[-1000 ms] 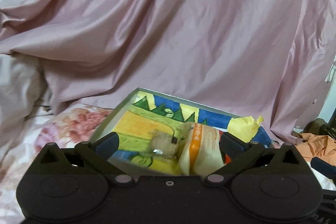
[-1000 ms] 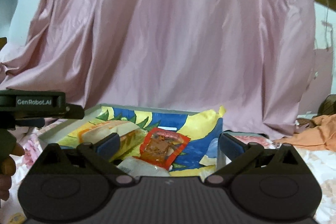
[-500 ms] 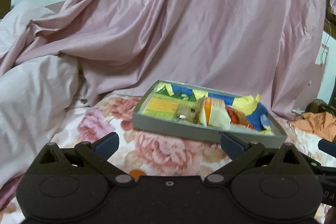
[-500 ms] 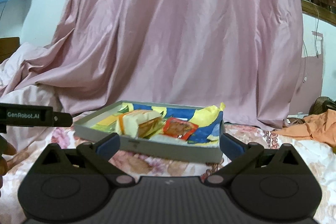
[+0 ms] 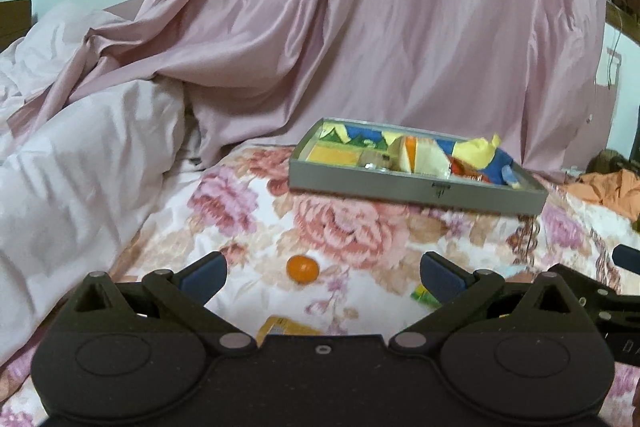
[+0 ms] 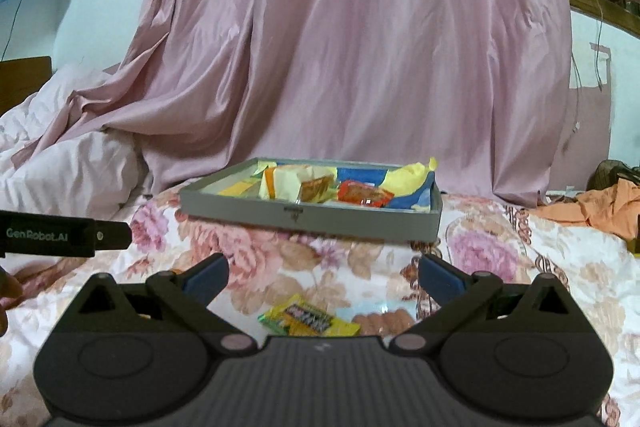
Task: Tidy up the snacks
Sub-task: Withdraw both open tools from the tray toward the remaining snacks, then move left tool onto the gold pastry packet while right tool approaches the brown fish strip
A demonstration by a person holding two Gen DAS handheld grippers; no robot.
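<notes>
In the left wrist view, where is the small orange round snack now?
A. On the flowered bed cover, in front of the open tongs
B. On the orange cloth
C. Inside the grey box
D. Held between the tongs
A: the small orange round snack lies on the flowered bed cover, ahead of the open left tongs and apart from the grey box.

Left claw [image 5: 322, 273] jaws spread wide and empty, right claw [image 6: 324, 273] likewise, held level
</notes>
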